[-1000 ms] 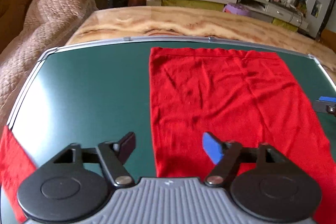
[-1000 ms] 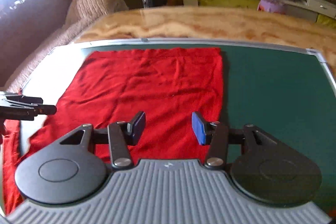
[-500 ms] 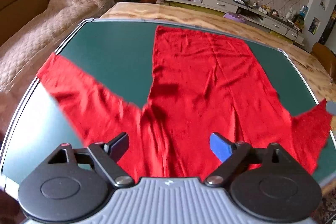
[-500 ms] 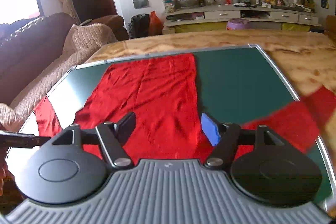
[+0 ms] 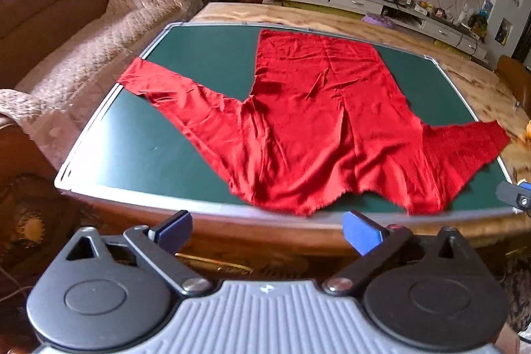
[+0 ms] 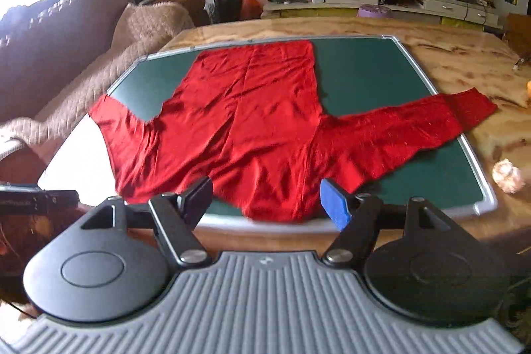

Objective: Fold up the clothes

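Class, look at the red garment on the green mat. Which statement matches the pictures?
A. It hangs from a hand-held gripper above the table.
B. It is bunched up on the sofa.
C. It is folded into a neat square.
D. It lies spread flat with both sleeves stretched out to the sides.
D: the red garment lies flat on the green mat, one sleeve reaching left and the other sleeve reaching right past the mat's edge.
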### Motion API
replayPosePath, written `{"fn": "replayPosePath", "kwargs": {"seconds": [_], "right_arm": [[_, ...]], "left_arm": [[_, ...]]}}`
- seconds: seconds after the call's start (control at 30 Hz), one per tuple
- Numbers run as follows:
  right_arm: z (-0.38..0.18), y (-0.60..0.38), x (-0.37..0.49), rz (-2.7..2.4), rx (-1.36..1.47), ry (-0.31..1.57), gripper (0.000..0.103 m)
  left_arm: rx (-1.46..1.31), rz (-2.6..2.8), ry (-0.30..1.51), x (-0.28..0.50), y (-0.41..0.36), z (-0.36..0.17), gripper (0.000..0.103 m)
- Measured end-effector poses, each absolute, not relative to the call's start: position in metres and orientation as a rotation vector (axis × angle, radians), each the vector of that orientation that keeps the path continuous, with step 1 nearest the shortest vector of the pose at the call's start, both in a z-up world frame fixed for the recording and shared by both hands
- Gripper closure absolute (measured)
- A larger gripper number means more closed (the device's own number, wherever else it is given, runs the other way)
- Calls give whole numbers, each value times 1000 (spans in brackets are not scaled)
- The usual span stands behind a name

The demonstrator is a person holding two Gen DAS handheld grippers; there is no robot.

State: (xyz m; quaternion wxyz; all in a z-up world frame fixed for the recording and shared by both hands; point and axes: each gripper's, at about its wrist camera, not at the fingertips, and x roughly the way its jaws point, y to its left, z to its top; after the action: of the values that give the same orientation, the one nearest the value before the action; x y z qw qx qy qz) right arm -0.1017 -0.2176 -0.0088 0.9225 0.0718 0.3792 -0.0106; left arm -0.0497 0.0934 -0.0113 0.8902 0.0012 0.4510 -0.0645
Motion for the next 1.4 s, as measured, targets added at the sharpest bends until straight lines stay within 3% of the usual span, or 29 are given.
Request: {"fn": "replayPosePath", "kwargs": {"seconds": [0.7,1.4], "right_arm": [[34,-184,-196,-5,51,728,23],[46,-167,-277,-39,96,738,23]], "left_arm": [[64,-79,896,-168,86,34,0],[110,-115,916,-252,73,30,0]]}}
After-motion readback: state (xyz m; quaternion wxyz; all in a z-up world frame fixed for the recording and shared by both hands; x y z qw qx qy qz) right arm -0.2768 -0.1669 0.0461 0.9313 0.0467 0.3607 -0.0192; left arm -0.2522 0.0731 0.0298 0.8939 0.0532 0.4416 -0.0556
